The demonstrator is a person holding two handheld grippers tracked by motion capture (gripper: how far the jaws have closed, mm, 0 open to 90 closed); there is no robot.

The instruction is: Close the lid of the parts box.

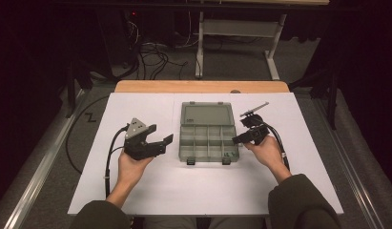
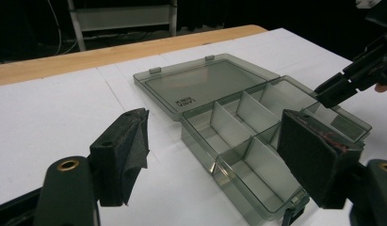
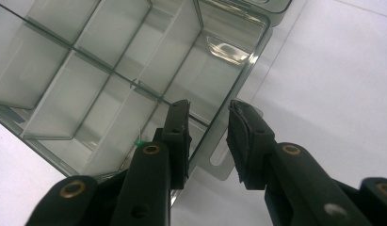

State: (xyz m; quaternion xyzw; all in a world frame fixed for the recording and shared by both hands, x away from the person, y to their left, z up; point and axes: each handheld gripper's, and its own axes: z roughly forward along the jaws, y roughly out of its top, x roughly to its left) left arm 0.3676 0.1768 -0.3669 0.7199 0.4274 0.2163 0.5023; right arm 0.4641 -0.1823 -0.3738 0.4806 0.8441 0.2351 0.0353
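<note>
A clear grey compartment box (image 1: 208, 140) lies in the middle of the white worktop (image 1: 150, 186), and everything else is placed from it. Its lid (image 1: 206, 114) is swung fully open and lies flat on the worktop at the box's far side, joined to it along the hinge edge. The tray part is split by thin walls into several small cells; a tiny green item (image 3: 140, 142) sits in a cell at the near right corner, too small to tell what it is. Two latch tabs stick out from the box's near edge.

The left tongs (image 1: 162, 140) hover just beside the box's left wall, held in the person's left hand (image 1: 131, 167), with a grey three-cornered plate on top and a cable trailing back toward the person. Their jaws are spread wide with nothing between them; in the left gripper view the box shows through the gap.

The right tongs (image 1: 241, 138) are at the box's right wall near its near corner, held in the right hand (image 1: 267, 151). In the right gripper view their jaws (image 3: 207, 141) stand partly apart, straddling the box's right wall and rim, one jaw over the inside and one outside. Whether the pads press on the wall I cannot tell.
</note>
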